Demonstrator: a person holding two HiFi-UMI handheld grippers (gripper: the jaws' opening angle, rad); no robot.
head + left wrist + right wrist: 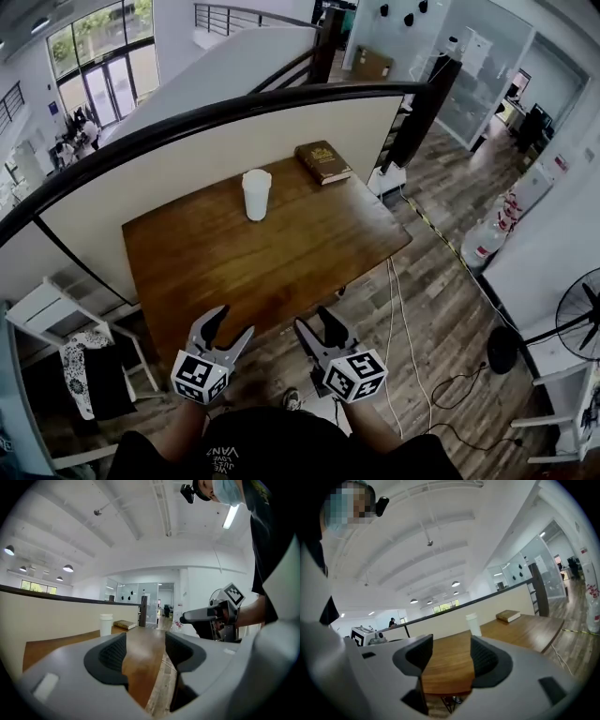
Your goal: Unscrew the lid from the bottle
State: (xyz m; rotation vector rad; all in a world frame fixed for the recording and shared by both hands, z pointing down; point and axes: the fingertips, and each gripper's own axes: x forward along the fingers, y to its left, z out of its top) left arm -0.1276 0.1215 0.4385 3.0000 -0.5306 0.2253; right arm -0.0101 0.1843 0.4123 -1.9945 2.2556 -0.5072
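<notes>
left gripper (234, 321) and right gripper (315, 322): jaws part open, nothing between them, off the table's (281, 267) near edge. bottle (256, 194) upright by the far edge, mid-span. lid looks on, too small to be sure. book (323, 161) at the far right corner.

Grey left gripper (233, 323) and grey right gripper (314, 321) side by side, jaws apart, empty (both near level).

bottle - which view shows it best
Head view: the bottle stands whole and upright on the table, left of the book, seen clearly from above. Both gripper views show it only small and distant, side on.
</notes>
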